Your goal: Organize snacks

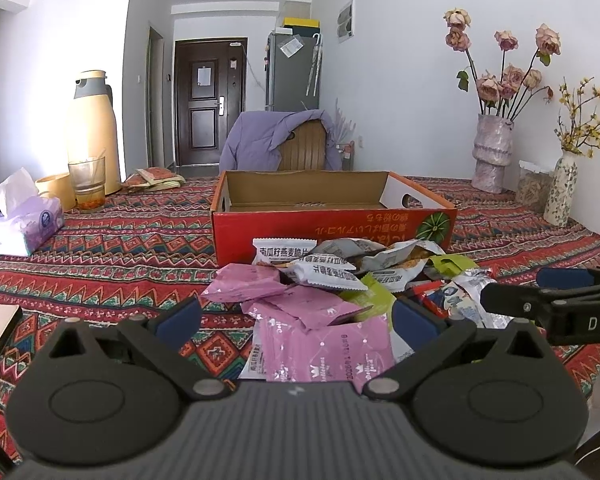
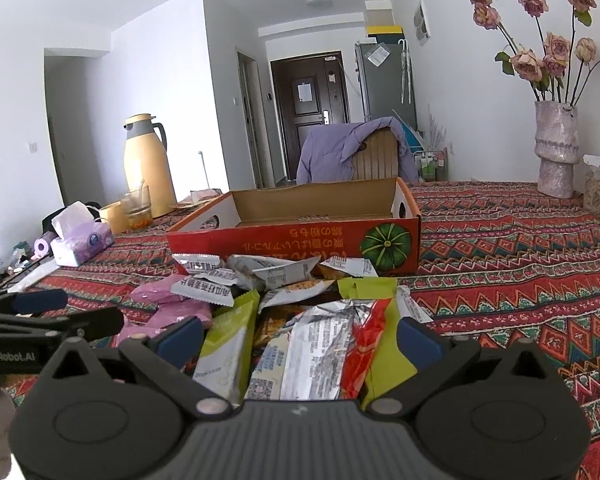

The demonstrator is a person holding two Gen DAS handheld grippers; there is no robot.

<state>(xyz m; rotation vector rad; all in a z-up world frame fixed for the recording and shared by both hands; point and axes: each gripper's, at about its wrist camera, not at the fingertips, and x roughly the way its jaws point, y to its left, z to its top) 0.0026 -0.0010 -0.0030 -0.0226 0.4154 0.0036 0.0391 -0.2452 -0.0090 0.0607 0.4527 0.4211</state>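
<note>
1. Bench (image 1: pixel 120 248): I see it covered with a patterned red cloth. It carries the open cardboard box (image 1: pixel 332 216) at centre, with the snack pile (image 1: pixel 332 292) heaped on the cloth just in front of the box's near wall.
2. Box: the interior shows bare cardboard, with no packets inside that I can see. I judge the task to be at its opening step, with no snack yet sorted.
3. Snack pile: pink packets (image 1: pixel 320 336) lie nearest the left claw (image 1: pixel 296 320); silver-and-white packets (image 1: pixel 300 258) sit toward the box; a green packet (image 2: pixel 228 344) and a silver-red packet (image 2: pixel 332 352) lie nearest the right claw (image 2: pixel 298 338).
4. Left claw: jaws spread wide, empty, hovering low over the pink packets and pointed at the box.
5. Right claw: jaws spread wide, empty, hovering low over the green and silver-red packets, just beside the left claw.
6. Next move, as I judge it: lower one claw onto a single top packet, close on an edge, lift clear, and carry it over the near wall. The packets overlap, so neighbours may drag along.
</note>
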